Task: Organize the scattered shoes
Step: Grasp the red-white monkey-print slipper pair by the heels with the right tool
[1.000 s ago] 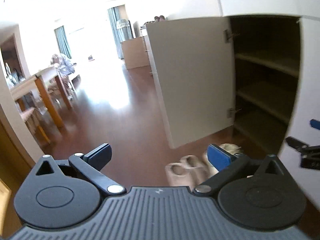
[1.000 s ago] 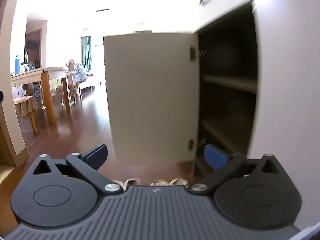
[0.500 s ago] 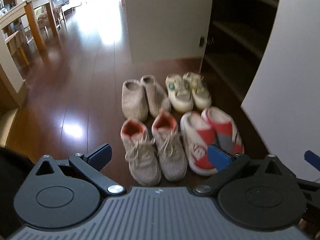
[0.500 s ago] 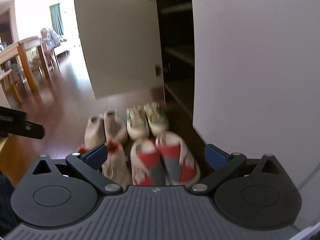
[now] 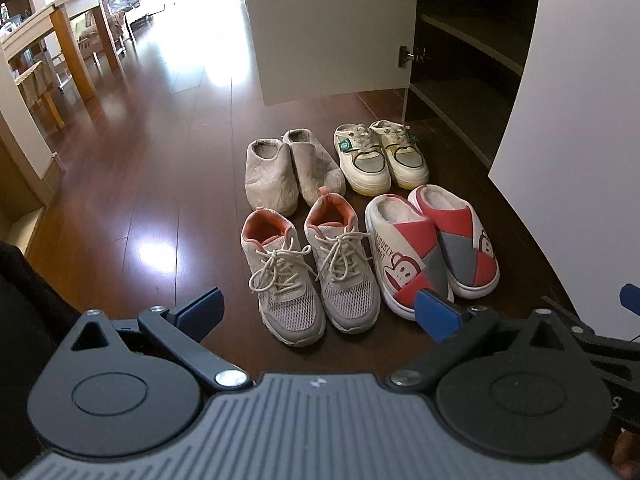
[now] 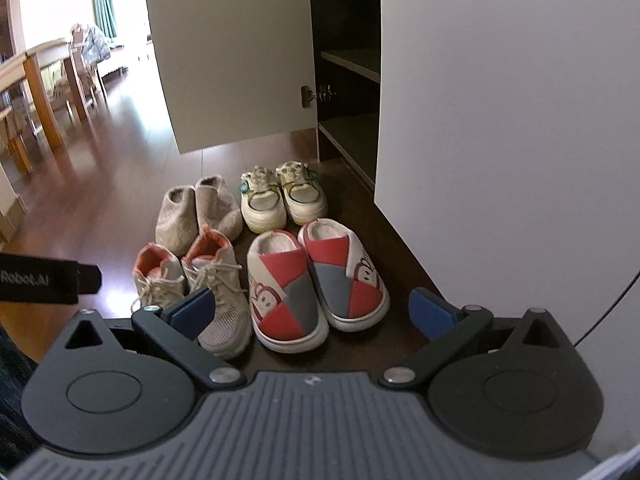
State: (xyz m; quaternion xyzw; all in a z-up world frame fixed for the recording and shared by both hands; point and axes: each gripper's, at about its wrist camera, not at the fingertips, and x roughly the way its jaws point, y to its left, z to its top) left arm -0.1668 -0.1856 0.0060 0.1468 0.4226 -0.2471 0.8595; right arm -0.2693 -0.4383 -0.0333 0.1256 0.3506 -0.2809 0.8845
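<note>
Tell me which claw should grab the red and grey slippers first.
Right. The right claw is open with the red and grey slippers framed between its fingers, beside the open cabinet. The left claw, also open, faces the laced sneakers instead.

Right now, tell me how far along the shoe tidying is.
Done: nothing is stored; the cupboard shelves look bare where visible. In hand: nothing; the left tool and right tool are both open above the floor. Left: four pairs, the laced sneakers, red slippers, beige slippers and white sneakers, wait before the open door.
</note>
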